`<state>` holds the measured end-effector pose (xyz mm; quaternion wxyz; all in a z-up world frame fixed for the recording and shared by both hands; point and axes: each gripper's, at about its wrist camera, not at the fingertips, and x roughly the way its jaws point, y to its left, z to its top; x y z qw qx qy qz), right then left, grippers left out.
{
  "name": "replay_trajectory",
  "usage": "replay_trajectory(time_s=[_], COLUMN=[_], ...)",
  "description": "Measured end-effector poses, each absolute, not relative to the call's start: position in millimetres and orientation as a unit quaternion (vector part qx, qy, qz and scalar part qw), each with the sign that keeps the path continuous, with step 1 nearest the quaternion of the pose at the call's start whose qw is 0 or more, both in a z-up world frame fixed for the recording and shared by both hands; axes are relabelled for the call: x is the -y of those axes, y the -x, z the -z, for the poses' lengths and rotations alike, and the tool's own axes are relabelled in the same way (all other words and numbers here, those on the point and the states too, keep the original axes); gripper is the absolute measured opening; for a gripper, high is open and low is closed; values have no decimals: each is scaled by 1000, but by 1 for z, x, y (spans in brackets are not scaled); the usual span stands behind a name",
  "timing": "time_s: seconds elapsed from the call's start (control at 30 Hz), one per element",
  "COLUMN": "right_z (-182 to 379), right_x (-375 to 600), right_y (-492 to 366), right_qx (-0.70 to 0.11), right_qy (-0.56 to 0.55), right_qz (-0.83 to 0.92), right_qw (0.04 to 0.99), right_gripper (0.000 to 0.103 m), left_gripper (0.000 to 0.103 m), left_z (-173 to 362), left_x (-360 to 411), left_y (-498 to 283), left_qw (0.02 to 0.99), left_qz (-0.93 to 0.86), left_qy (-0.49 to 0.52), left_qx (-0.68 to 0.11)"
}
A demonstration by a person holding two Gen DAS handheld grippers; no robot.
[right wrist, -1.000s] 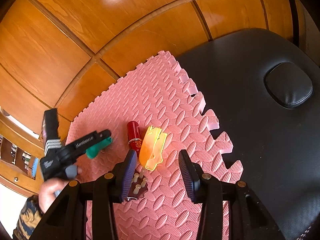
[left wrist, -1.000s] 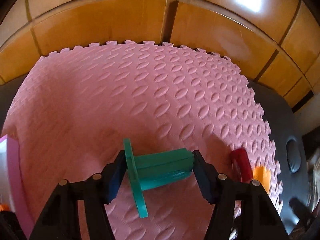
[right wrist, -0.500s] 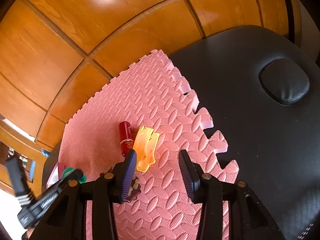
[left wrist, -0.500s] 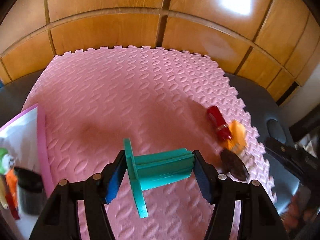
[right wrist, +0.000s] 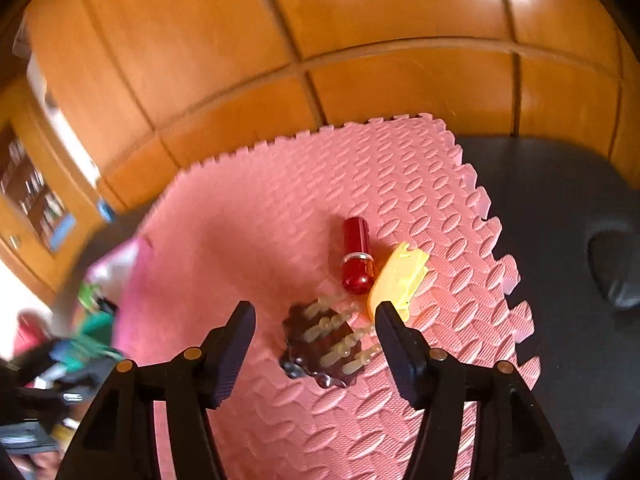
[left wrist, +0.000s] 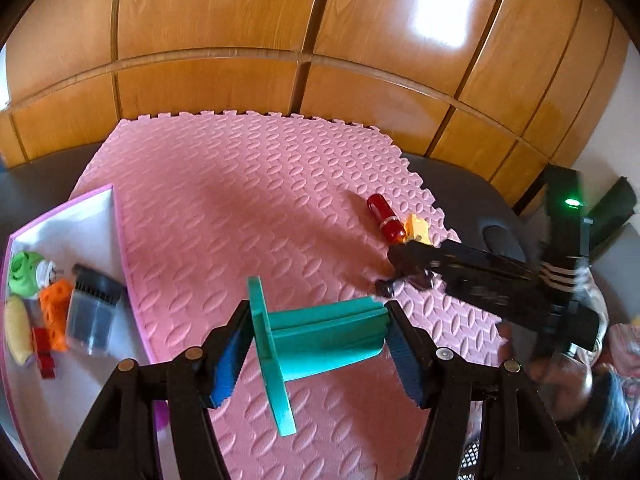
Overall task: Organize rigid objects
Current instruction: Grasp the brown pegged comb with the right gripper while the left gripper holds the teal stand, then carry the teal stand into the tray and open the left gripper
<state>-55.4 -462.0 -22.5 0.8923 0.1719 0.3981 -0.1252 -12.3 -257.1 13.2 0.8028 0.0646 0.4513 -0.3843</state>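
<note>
Left wrist view: left gripper [left wrist: 316, 344] jaws clamped on a teal plastic piece [left wrist: 320, 336], a ribbed shaft w/ a flat disc flange at one end. Blue pads press flange on one side, shaft end on the other; piece lies crosswise between the jaws, held above the pink foam mat [left wrist: 248, 200]. Mat has interlocking toothed edges and sits on a dark padded surface [left wrist: 452, 172]; wood panel wall behind.

Pink-rimmed white tray [left wrist: 80, 216] at left of mat, just beside its edge. In tray: green round toy [left wrist: 24, 272], orange block [left wrist: 54, 312], clear cup w/ dark lid [left wrist: 90, 312], yellow item [left wrist: 18, 332], small red piece [left wrist: 44, 352], all close together.

Right gripper [left wrist: 404, 276] seen from the side here, low over right part of mat, near red capsule [left wrist: 384, 216] and yellow clip [left wrist: 416, 228].

Right wrist view: right gripper [right wrist: 316, 344] jaws have just been opening, now stand apart w/ a dark brown bristle brush head [right wrist: 320, 344] lying on the mat between them, pale pegs pointing up; pads not pressing it. Red capsule [right wrist: 355, 256] lies just beyond brush, yellow clip [right wrist: 398, 276] touching or nearly touching its right side – cannot tell which. Left edge of this view motion-blurred; teal piece [right wrist: 94, 334] and tray [right wrist: 132, 256] only roughly visible.
</note>
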Motion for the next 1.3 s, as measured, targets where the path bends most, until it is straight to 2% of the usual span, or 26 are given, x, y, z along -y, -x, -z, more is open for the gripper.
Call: replay_trajectory(time_s=[0.17,0.23,0.53,0.87,1.3], right_z=[41,48,47,48,47], right_x=[448,443,444,442,440], right_y=[42,39,43,42,43], right_qx=[-434,-447,-444,-442,-442], right_qy=[-103,-69,-73,-67,-61], right_qz=[140,148,148,154,155], right_qw=[884,879,880,881,882], right_gripper=[63,44,44,44,44], left_gripper=[65,65,65,65,65], left_z=[-12,-13,-13,-16,-16], left_x=[241,234,208,177,72], left_y=[21,25,35,41,3], left_qw=[811,818,837,838,869], left_qz=[384,382,374,379,270], left_qy=[-72,-75,-87,-71,-6], left_qx=[-435,-424,-390,-387,-415])
